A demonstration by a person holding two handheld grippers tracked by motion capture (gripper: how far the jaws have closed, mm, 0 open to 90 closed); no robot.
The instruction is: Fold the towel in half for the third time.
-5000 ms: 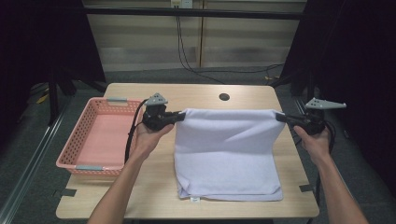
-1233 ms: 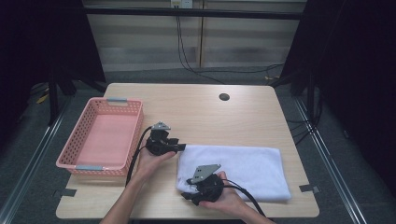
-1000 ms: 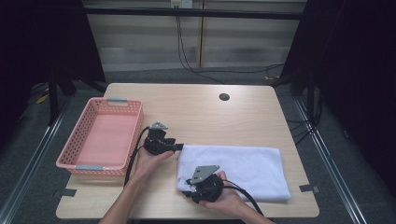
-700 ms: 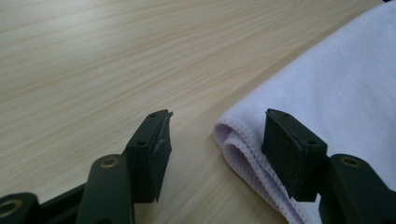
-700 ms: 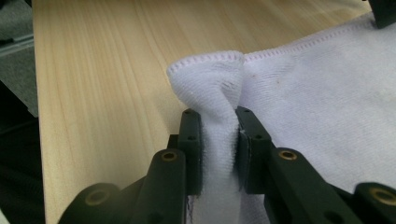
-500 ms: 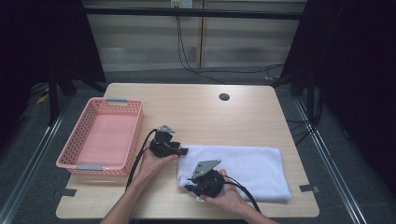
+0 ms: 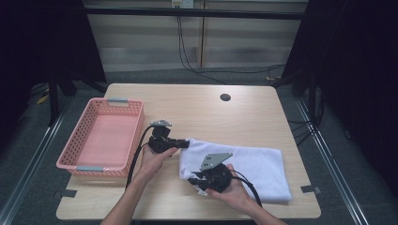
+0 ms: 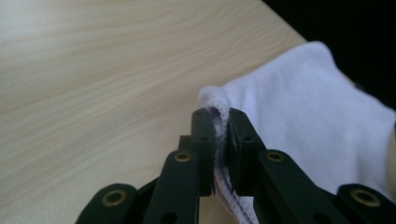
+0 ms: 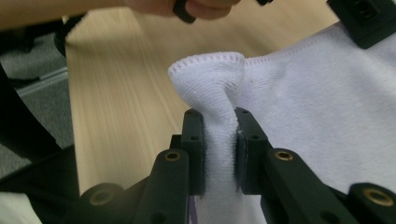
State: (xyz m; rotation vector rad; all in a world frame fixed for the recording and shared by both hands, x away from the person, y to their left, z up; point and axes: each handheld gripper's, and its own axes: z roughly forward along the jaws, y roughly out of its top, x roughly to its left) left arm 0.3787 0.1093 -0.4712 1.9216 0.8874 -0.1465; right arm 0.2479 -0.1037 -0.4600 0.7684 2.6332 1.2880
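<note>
A white towel [image 7: 248, 166], folded into a long band, lies on the near right part of the wooden table [image 7: 202, 108], its left end gathered and raised off the surface at two corners. The left gripper [image 7: 184, 144] has just been closing its jaws and now pinches the far left corner; in the left gripper view the stitched hem of the towel [image 8: 299, 116] is squeezed between the two black pads. The right gripper [image 7: 199, 183], just nearer the person, clamps the near left corner, and in the right gripper view a thick fold of the towel [image 9: 219, 93] stands up between its pads, pressed on both sides. The rest of the cloth rests flat, running right toward the table's edge. A pink plastic basket [image 7: 77, 161] sits on the left side of the table, just beside the left hand [image 7: 157, 159], and a dark round hole [image 7: 225, 97] marks the far part of the tabletop, well apart from the towel.
</note>
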